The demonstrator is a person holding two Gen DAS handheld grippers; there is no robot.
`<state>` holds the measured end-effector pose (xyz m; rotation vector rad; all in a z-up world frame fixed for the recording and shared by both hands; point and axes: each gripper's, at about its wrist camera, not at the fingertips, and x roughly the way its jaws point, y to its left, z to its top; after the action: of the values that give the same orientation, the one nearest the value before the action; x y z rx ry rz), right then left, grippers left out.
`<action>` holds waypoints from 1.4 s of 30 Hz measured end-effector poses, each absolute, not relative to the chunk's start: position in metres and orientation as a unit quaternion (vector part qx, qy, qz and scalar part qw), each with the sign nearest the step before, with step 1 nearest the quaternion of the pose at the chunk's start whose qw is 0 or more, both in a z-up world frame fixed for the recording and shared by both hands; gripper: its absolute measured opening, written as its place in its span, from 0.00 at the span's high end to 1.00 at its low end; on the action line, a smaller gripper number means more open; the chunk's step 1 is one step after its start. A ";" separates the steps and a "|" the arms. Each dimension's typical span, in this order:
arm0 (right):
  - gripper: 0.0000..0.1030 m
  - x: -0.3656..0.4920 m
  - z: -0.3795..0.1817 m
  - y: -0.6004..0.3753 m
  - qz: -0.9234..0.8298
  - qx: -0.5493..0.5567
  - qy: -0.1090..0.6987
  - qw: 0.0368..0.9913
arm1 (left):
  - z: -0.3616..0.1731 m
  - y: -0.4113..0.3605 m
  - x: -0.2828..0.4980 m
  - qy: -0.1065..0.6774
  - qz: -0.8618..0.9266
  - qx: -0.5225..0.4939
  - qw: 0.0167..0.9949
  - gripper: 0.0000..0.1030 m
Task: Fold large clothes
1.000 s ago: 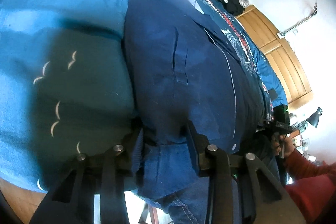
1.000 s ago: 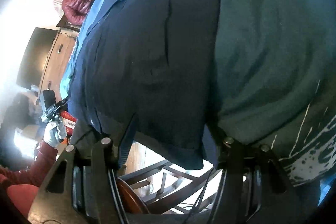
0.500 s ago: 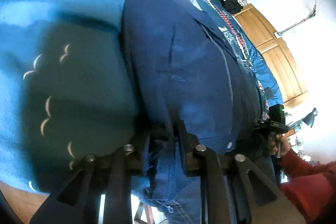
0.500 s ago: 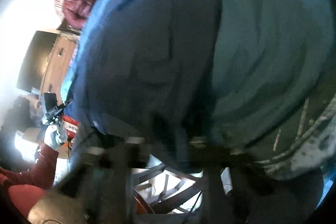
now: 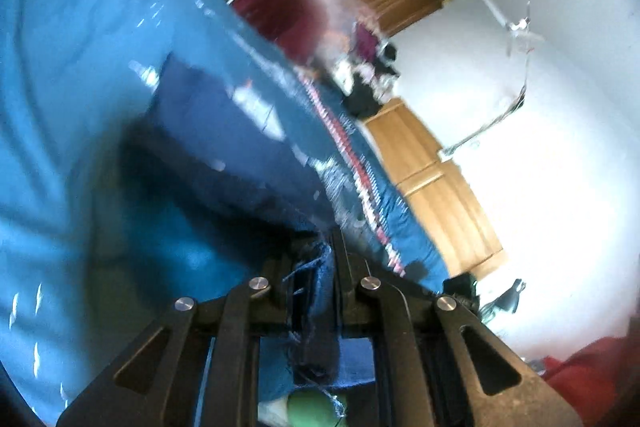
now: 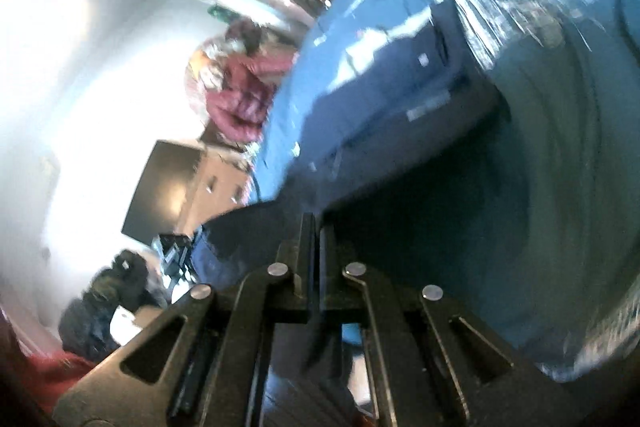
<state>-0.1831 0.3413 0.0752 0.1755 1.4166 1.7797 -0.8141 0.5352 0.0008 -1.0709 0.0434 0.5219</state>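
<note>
Left wrist view: the left gripper [image 5: 318, 267] is clenched on a frayed hem of the dark blue garment [image 5: 224, 147], a bunch of cloth squeezed between its nearly closed black fingers [image 5: 344, 259] and hanging down behind them. From the pinch the garment runs up and away to the left over the blue bedspread [image 5: 60, 107], its long axis slanting from lower right to upper left; the picture is motion-blurred, and whether the far end rests on the bed cannot be told. Wooden wardrobes [image 5: 436, 179] stand behind the bed. Right wrist view: the right gripper [image 6: 314, 227] is closed tight, its tips meeting on an edge of the dark blue garment [image 6: 384, 115], which spreads from the tips up toward the right above a deep shadow on the blue bedspread [image 6: 560, 167]. At lower left a gloved hand [image 6: 116, 283] holds the other device, beside a red sleeve [image 6: 52, 367]; a person in a pink jacket [image 6: 244, 95] is beyond the bed.
</note>
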 end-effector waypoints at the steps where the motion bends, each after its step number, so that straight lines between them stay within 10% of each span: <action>1: 1.00 -0.175 0.080 0.354 0.707 0.079 0.565 0.417 | 0.009 0.550 -0.811 0.013 0.246 -0.502 0.829 0.88; 12: 0.94 -0.094 0.056 0.595 0.671 0.023 0.563 0.482 | -0.003 0.784 -0.740 0.081 0.350 -0.487 0.796 0.76; 18: 0.59 -0.089 -0.014 0.645 0.626 -0.072 0.569 0.529 | -0.113 0.883 -0.683 0.252 0.423 -0.500 0.712 0.60; 26: 0.53 -0.108 -0.044 0.656 0.627 -0.130 0.548 0.538 | -0.085 0.865 -0.702 0.171 0.412 -0.459 0.768 0.47; 29: 0.53 -0.112 -0.049 0.658 0.624 -0.132 0.546 0.543 | -0.066 0.857 -0.732 0.134 0.471 -0.427 0.760 0.22; 42: 0.41 -0.159 0.010 0.590 0.620 -0.162 0.425 0.639 | -0.070 0.806 -0.714 0.225 0.456 -0.382 0.772 0.22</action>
<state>-0.1594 0.5897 0.0098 -0.3706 0.9696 1.4146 -0.7143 0.8058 -0.0701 -0.8283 0.4877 0.9873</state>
